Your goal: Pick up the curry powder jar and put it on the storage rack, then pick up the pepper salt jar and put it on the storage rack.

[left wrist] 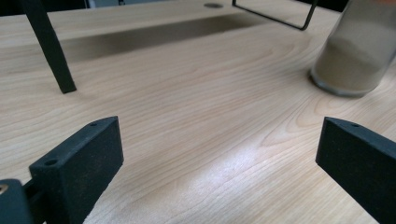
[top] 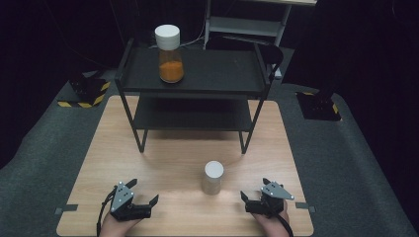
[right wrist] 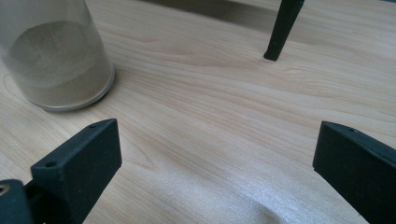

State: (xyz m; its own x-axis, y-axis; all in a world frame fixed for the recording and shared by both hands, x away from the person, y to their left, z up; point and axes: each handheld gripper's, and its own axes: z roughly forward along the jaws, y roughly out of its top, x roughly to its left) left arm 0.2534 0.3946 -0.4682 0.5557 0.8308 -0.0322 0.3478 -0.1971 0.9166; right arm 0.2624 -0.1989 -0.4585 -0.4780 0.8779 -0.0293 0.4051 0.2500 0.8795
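A clear jar of tan powder (top: 213, 177) with a white lid stands upright on the wooden table (top: 173, 163), between my two grippers. A taller jar of orange powder (top: 170, 54) with a white lid stands on the top tier of the black shelf rack (top: 197, 74). My left gripper (top: 144, 191) rests near the front left edge, open and holding nothing; in the left gripper view the tan jar (left wrist: 359, 51) is ahead to the right of the left gripper (left wrist: 219, 135). My right gripper (top: 254, 188) rests at the front right, also open; the tan jar (right wrist: 56, 56) is ahead to the left of the right gripper (right wrist: 217, 135).
The rack's front legs (left wrist: 49, 46) (right wrist: 282, 28) stand on the table beyond the jaws. Its lower tier (top: 192, 116) holds nothing. Grey carpet (top: 346, 163) surrounds the table, with black-and-yellow marked blocks (top: 86, 94) at the back corners and a metal frame (top: 247, 24) behind.
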